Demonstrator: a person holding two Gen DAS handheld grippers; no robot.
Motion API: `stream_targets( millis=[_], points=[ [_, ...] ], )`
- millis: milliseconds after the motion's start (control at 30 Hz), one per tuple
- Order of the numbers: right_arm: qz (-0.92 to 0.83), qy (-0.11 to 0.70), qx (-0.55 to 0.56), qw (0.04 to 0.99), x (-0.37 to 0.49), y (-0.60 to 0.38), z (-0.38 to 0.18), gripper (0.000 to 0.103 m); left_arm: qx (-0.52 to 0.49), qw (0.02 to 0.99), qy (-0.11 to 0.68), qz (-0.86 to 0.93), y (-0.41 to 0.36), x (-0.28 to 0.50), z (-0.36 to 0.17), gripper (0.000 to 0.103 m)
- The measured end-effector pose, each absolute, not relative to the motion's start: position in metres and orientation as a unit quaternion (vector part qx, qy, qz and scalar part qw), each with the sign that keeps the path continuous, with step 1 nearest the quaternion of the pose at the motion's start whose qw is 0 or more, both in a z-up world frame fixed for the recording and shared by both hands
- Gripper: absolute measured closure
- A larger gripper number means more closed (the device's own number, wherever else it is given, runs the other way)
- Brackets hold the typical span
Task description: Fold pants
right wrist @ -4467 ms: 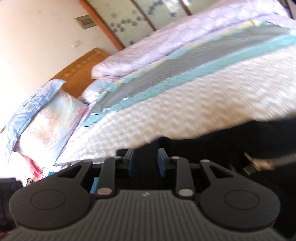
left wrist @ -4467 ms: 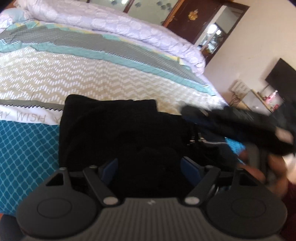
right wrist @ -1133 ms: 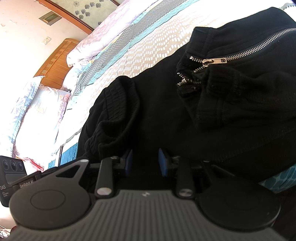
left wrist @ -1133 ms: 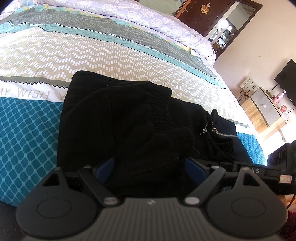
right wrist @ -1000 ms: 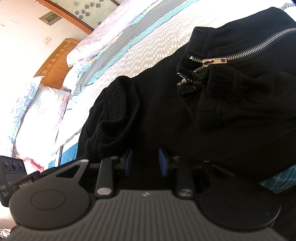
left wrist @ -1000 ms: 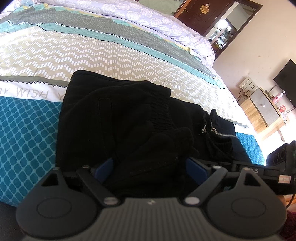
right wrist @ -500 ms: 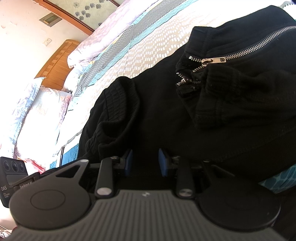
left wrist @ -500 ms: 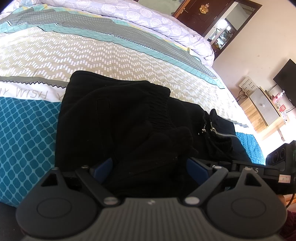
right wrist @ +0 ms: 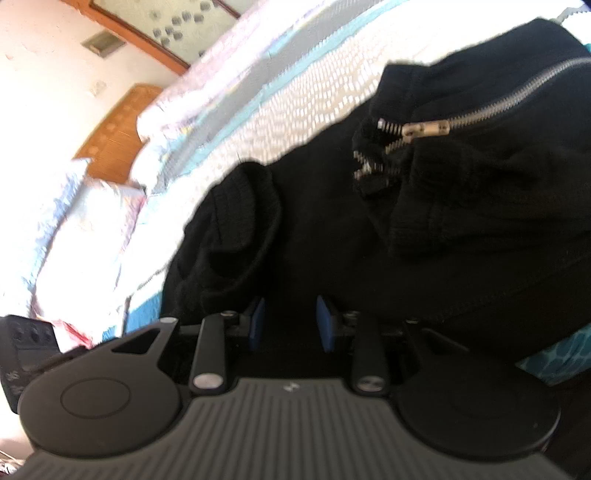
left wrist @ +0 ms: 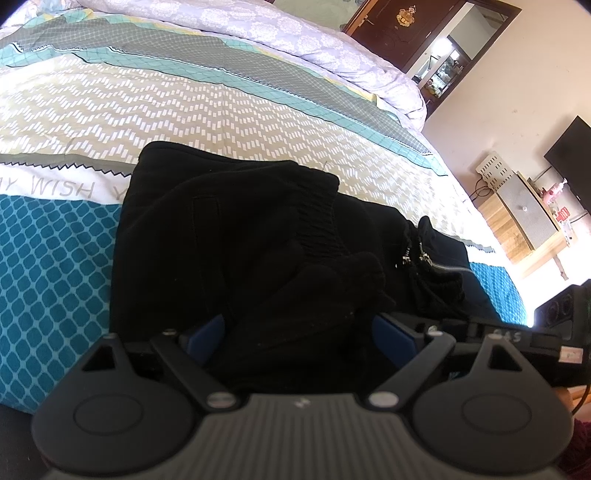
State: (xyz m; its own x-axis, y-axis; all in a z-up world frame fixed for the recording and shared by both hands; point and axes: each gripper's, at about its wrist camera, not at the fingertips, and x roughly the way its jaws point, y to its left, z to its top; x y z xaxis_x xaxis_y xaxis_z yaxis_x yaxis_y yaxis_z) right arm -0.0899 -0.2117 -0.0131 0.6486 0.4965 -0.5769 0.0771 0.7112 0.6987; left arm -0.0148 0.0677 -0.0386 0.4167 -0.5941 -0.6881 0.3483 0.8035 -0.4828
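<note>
Black pants [left wrist: 236,236] lie bunched on the patterned bedspread [left wrist: 55,266], near its front edge. Left gripper [left wrist: 299,328]: jaws spread wide, a raised fold of the pants between the blue pads [left wrist: 205,332]; pad contact cannot be confirmed. Right gripper [right wrist: 290,323]: jaws narrowly apart, black fabric between them; a firm grip cannot be confirmed. A metal zipper [right wrist: 424,131] lies right of it.

Black pants [left wrist: 236,236] heaped across the bed's [left wrist: 221,122] near edge block the way ahead. Open bedspread lies from ten to one o'clock; a rolled quilt [left wrist: 295,33] bounds it at twelve.
</note>
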Motion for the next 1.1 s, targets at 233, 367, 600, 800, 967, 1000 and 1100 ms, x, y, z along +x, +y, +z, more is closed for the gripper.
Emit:
stream_targets(
  millis=[233, 367, 600, 800, 967, 1000, 1100],
  points=[
    [0.05, 0.293, 0.35, 0.889, -0.123, -0.28, 0.029, 0.059, -0.156, 0.827, 0.455, -0.291, 0.08, -0.005, -0.024, 0.016],
    [-0.035, 0.258, 0.345, 0.902, -0.151, -0.325, 0.034, 0.051, -0.151, 0.834, 0.429, -0.312, 0.075, -0.001, -0.002, 0.016],
    [-0.123, 0.25, 0.38, 0.882, -0.17, -0.37, 0.008, 0.041, -0.118, 0.807, 0.463, -0.346, 0.022, 0.015, -0.011, 0.016],
    [-0.111, 0.278, 0.415, 0.859, -0.164, -0.385, -0.023, 0.041, -0.074, 0.807, 0.491, -0.32, 0.004, 0.019, -0.024, 0.015],
    [-0.089, 0.296, 0.385, 0.87, -0.15, -0.368, -0.019, 0.084, -0.103, 0.807, 0.483, -0.323, 0.017, 0.022, -0.006, 0.015],
    [-0.08, 0.293, 0.382, 0.873, -0.153, -0.362, -0.011, 0.084, -0.109, 0.81, 0.478, -0.323, 0.02, 0.022, -0.002, 0.015],
    [-0.035, 0.274, 0.324, 0.905, -0.146, -0.328, 0.018, 0.084, -0.127, 0.809, 0.461, -0.341, 0.019, 0.03, 0.021, 0.014]
  ],
)
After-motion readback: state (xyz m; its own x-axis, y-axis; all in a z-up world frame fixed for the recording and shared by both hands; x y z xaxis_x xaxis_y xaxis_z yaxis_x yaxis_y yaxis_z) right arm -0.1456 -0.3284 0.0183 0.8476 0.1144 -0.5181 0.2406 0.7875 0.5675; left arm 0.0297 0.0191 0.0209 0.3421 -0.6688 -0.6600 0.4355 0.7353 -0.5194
